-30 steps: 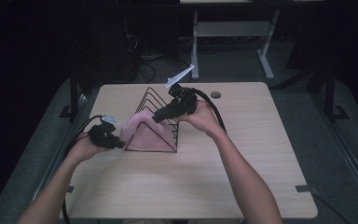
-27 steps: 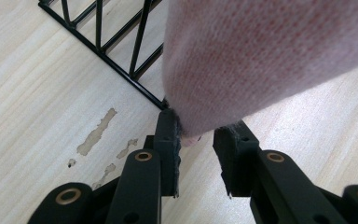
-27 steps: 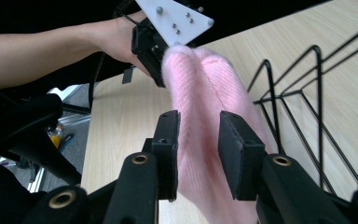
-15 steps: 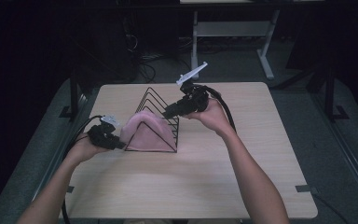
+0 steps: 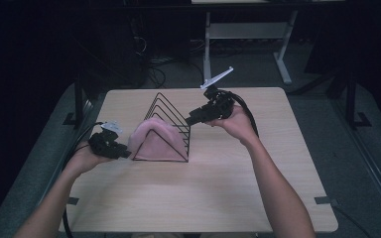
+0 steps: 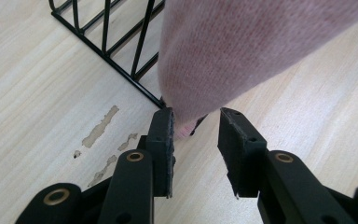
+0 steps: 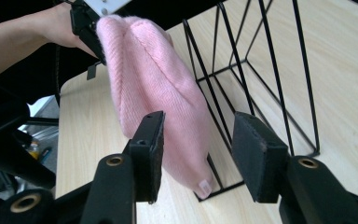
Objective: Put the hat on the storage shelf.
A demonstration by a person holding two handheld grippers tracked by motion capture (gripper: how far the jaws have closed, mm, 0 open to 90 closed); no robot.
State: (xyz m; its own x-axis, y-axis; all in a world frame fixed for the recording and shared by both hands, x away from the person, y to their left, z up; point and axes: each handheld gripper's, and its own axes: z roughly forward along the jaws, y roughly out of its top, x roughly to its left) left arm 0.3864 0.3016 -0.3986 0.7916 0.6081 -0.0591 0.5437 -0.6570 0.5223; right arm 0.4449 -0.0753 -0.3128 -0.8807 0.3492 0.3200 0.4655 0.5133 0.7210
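A pink knit hat (image 5: 156,139) lies draped over the front wires of a black triangular wire rack (image 5: 171,106) in the middle of the table. My left gripper (image 5: 126,153) sits low at the hat's left bottom corner. In the left gripper view its jaws (image 6: 193,119) stand open, with the hat's edge (image 6: 242,51) just past their tips and the rack's base (image 6: 107,42) beyond. My right gripper (image 5: 189,120) hovers at the rack's right side, open and empty. The right gripper view looks between its own tips (image 7: 198,119) at the hat (image 7: 154,93) and the rack's wires (image 7: 261,84).
The light wooden table (image 5: 228,188) has free room in front of and to the right of the rack. Scuff marks (image 6: 100,130) show on the wood near the left gripper. A white desk frame (image 5: 283,64) and cables stand on the dark floor behind the table.
My right gripper has let go of the hat and pulled back up and to the right of the rack. The left gripper has stayed at the hat's left corner.
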